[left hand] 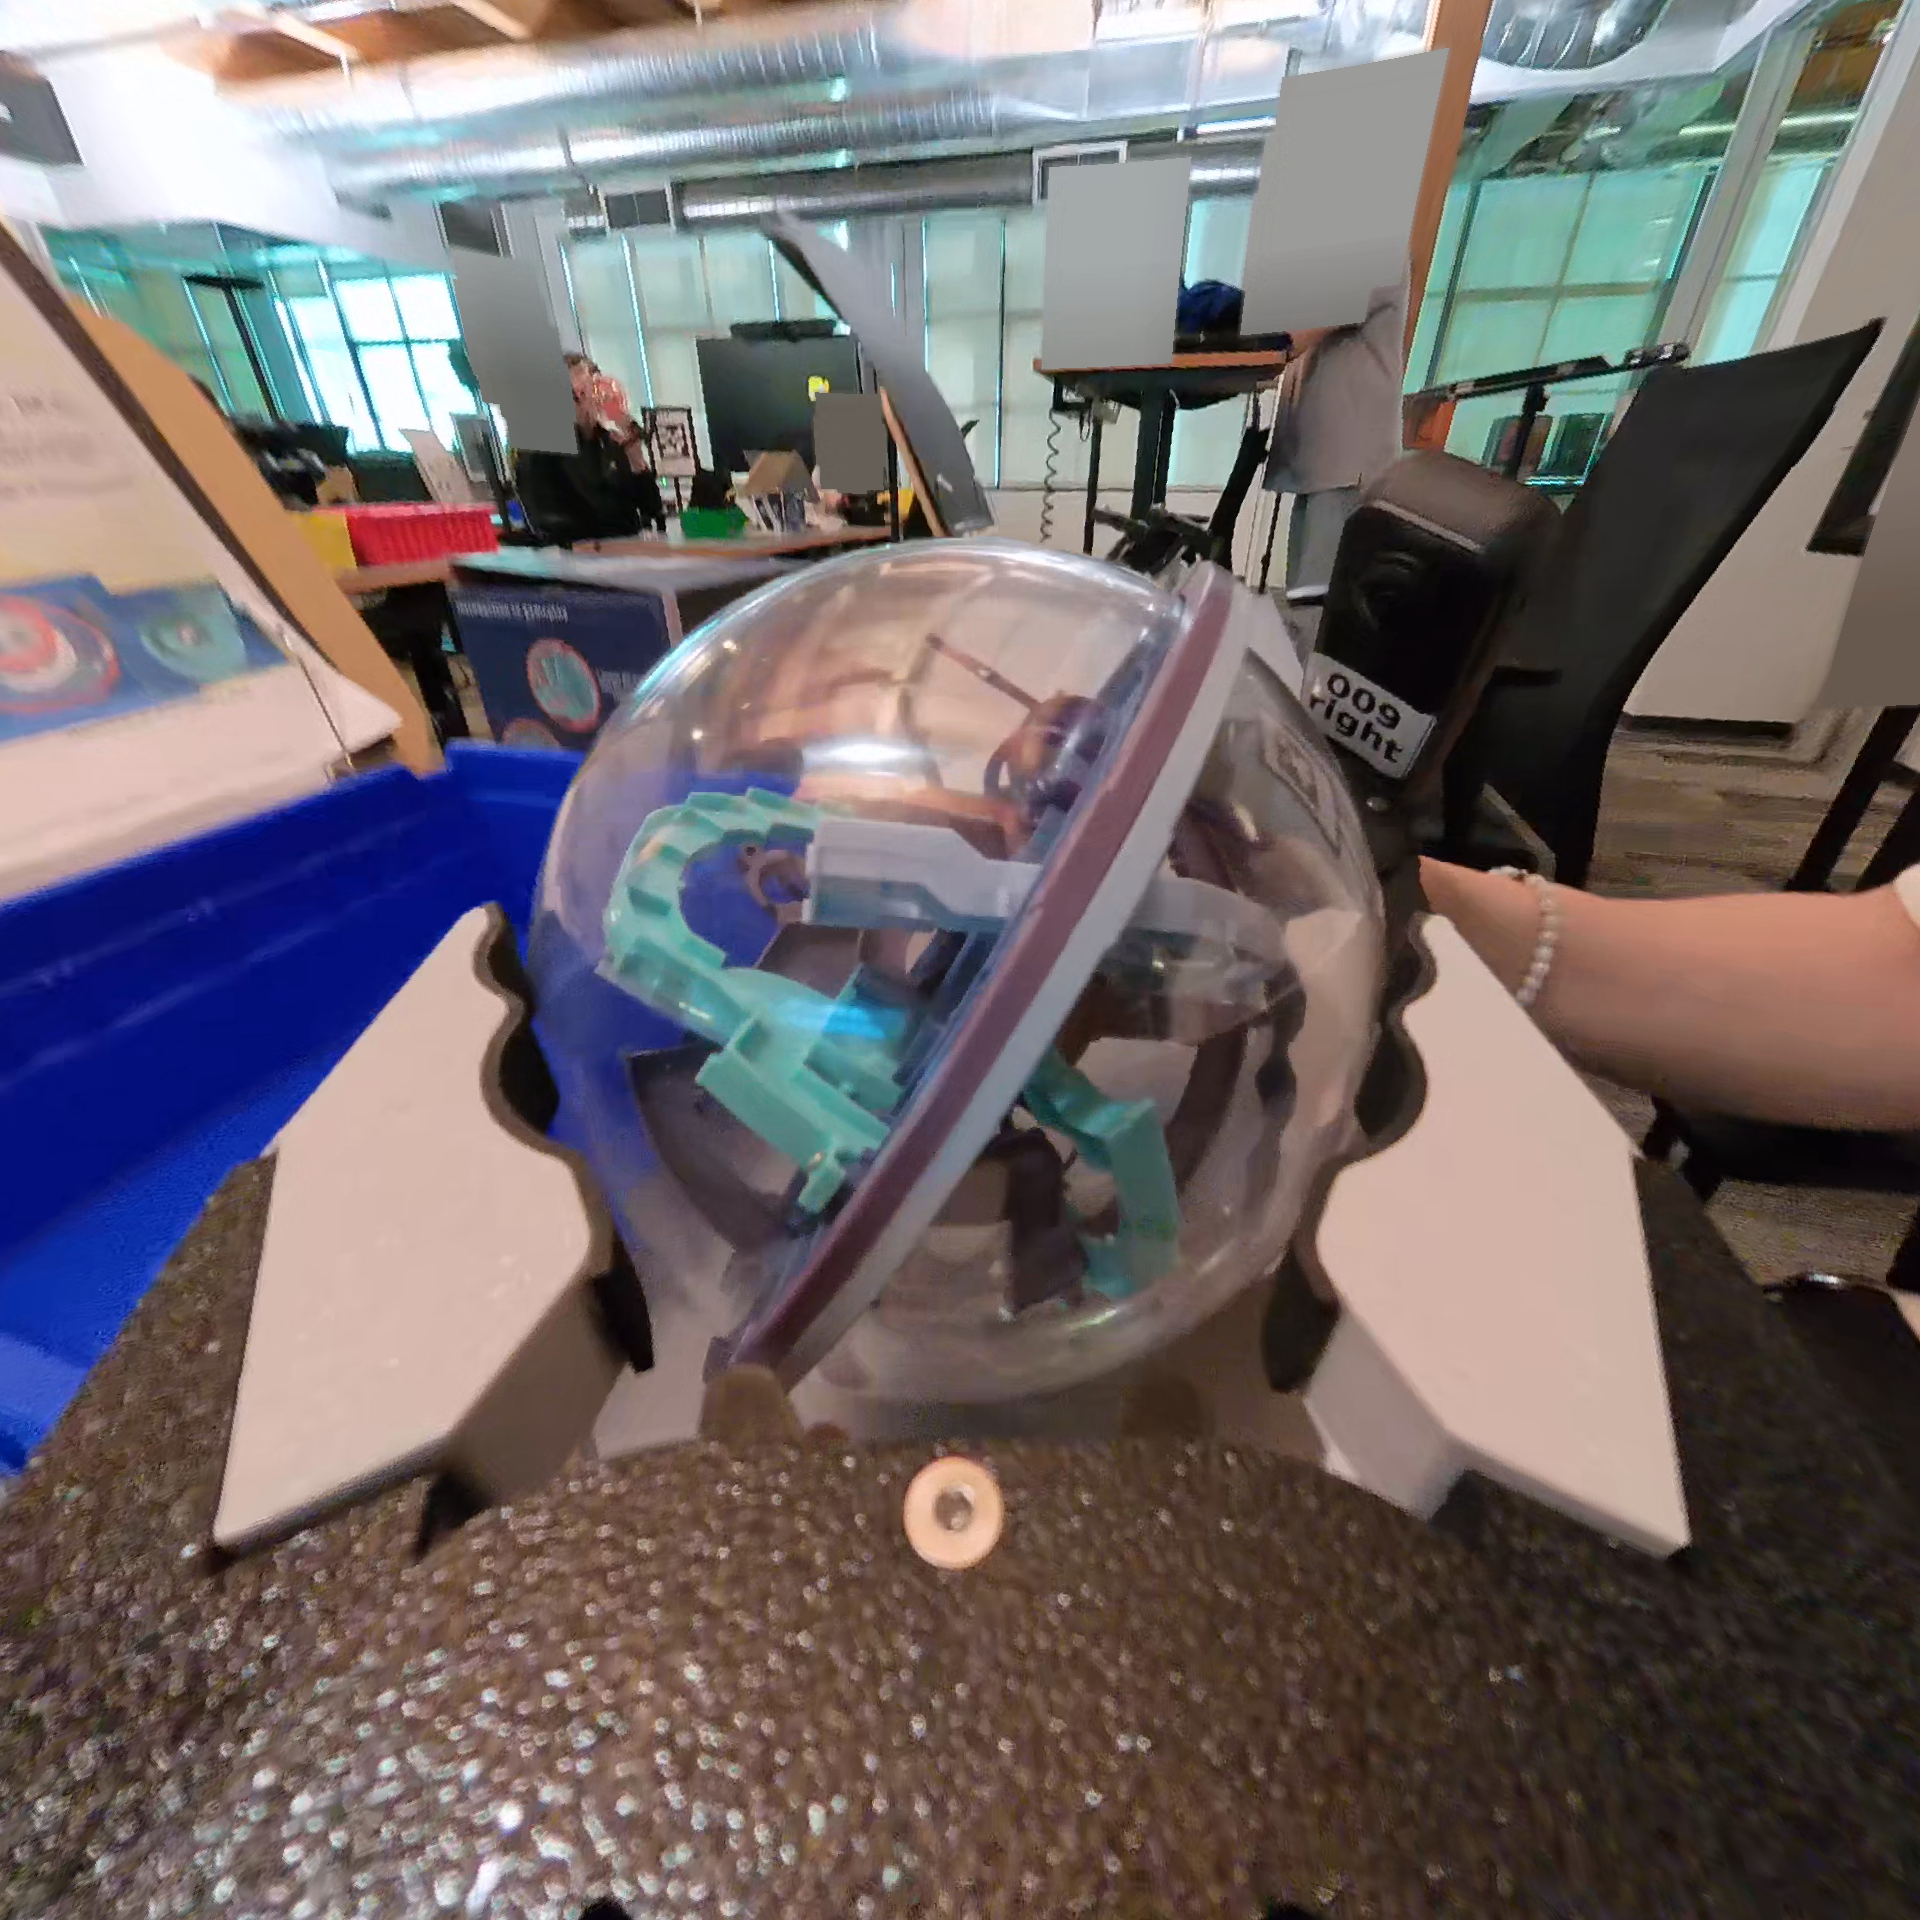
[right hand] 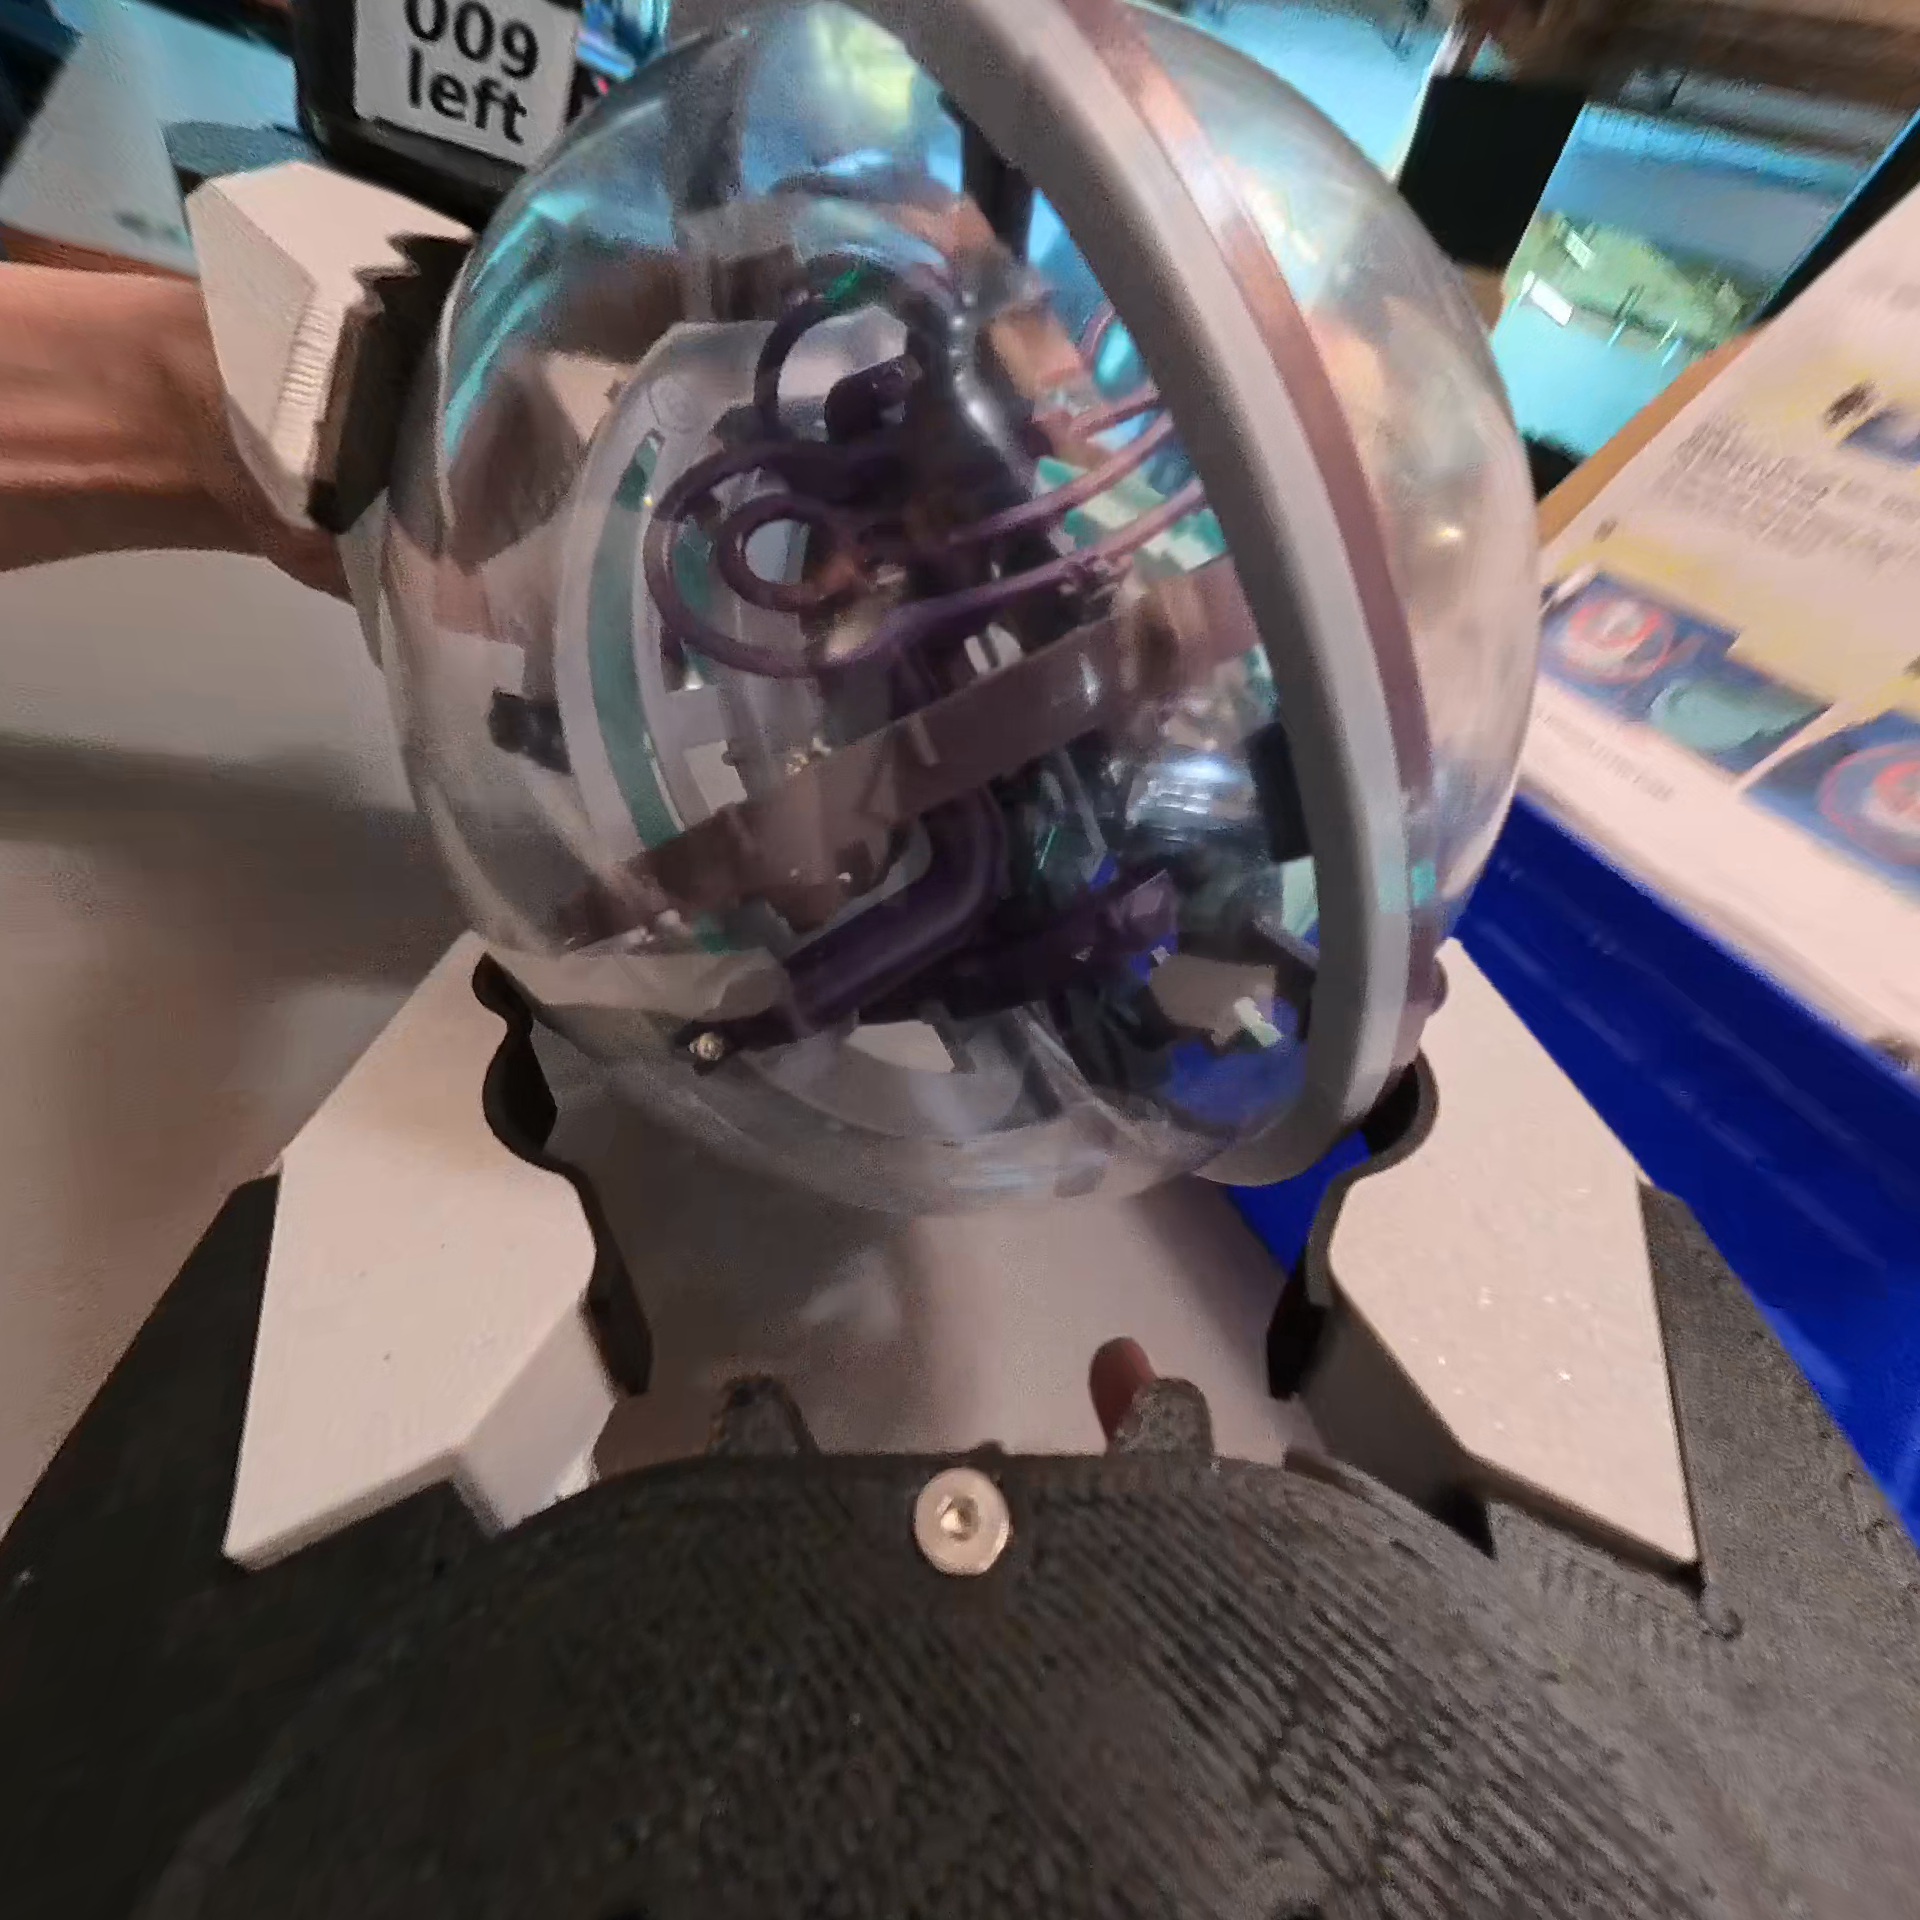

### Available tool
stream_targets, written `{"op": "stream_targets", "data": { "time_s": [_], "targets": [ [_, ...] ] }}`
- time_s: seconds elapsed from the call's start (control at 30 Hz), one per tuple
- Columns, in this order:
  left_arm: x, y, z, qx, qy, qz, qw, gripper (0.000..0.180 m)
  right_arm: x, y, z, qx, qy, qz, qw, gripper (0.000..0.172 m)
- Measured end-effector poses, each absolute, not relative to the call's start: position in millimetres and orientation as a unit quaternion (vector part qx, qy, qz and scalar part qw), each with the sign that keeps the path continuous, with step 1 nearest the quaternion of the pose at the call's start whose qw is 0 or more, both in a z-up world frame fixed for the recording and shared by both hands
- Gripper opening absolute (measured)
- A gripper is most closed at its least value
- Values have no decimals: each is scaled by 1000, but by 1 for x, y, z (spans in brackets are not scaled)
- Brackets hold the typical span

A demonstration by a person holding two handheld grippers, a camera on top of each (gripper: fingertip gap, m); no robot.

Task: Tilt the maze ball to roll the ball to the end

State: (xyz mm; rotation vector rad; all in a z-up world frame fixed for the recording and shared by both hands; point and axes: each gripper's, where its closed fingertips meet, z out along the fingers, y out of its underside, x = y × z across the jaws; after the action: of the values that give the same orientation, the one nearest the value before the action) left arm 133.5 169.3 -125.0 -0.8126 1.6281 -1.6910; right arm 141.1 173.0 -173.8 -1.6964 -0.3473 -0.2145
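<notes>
Both grainy black tongs, left (left hand: 956, 997) and right (right hand: 956, 1049), clamp the clear, grey-rimmed maze ball (left hand: 935, 935).

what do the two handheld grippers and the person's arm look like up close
Each gripper, left gripper and right gripper, has two pale grey wedge-shaped fingers with wavy black pads, on a rough speckled black printed body with a silver screw. Each carries a black camera housing bearing a white label. The bare forearm wears a pearl bracelet.
</notes>
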Motion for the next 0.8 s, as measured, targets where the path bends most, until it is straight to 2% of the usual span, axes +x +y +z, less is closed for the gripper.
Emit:
{"op": "stream_targets", "data": {
  "time_s": [0.23,0.53,0.8],
  "targets": [
    [117,159,2,-270,584,-665,380,153,124,168,-44,-659,-187,-89,723,157],
    [64,149,161,-261,586,-615,458,153,70,163,120,-590,-265,-81,759,157],
    [-10,130,255,-252,592,-554,529,154,-1,151,209,-572,-305,-80,757,157]
  ]
}}
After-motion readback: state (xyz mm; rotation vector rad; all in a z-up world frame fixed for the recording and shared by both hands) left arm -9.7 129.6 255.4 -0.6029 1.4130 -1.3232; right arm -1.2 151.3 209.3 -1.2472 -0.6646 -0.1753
